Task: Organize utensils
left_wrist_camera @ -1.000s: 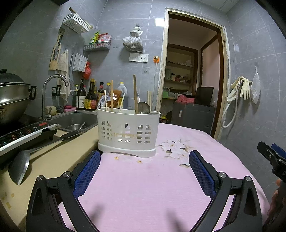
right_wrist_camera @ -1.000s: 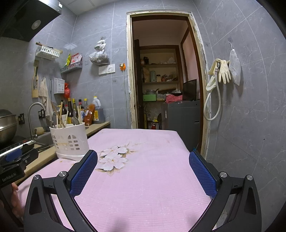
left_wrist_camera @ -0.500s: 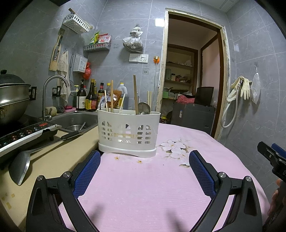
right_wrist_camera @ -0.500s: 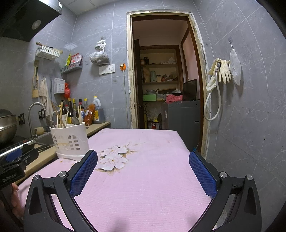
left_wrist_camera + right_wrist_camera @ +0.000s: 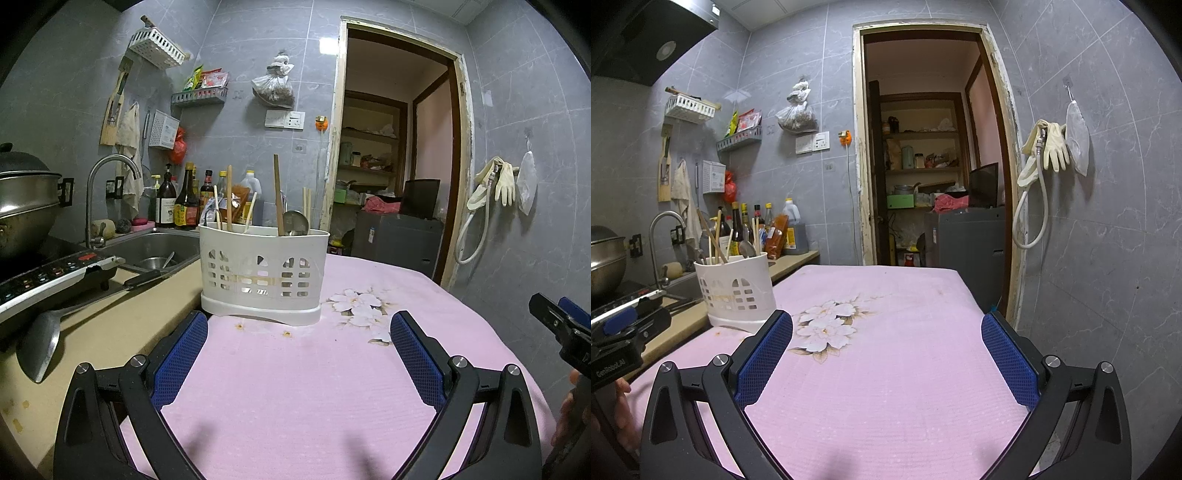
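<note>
Left wrist view: utensils already upright in white caddy [image 5: 263, 269] ahead of released, empty left claw [image 5: 298, 345]; right claw [image 5: 886, 345] likewise released; ladle [image 5: 55, 328] leftward, unsorted.

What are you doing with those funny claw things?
A person is holding a gripper in each hand, about to tidy utensils. The left gripper and the right gripper are both open and empty, hovering over the pink tablecloth. The white utensil holder stands at the table's edge with chopsticks and a spoon in it. A ladle lies on the counter beside it.
</note>
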The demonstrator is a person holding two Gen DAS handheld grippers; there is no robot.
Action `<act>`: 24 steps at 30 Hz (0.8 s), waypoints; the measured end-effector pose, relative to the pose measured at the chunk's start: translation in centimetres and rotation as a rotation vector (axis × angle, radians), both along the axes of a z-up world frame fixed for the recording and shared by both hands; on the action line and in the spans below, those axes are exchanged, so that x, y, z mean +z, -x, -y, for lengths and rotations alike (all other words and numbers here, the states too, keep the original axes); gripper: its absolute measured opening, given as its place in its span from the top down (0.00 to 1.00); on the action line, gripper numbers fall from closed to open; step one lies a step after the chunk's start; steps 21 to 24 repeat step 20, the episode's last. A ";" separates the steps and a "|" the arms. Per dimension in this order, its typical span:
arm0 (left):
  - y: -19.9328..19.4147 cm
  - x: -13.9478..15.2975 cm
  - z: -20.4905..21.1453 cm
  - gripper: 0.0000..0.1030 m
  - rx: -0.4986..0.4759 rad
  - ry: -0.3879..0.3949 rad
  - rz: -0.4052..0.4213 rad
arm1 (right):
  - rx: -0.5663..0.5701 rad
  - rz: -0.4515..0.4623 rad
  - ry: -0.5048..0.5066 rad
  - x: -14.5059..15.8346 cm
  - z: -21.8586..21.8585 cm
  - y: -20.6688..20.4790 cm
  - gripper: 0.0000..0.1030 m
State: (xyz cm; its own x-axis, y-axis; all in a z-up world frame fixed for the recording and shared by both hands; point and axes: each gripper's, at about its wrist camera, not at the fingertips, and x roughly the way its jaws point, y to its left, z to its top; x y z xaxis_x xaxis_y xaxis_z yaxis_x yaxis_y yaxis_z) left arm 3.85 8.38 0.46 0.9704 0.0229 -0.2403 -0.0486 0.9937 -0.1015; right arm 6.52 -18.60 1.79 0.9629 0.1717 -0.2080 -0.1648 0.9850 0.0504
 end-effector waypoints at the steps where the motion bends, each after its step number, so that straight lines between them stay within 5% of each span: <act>1: 0.0 0.0 -0.1 0.06 0.004 0.005 0.000 | 0.001 0.000 0.000 0.0 0.0 0.0 0.00; 24: -0.3 -0.2 -0.3 0.06 0.020 -0.003 -0.016 | 0.002 -0.001 0.001 0.0 -0.4 0.1 0.00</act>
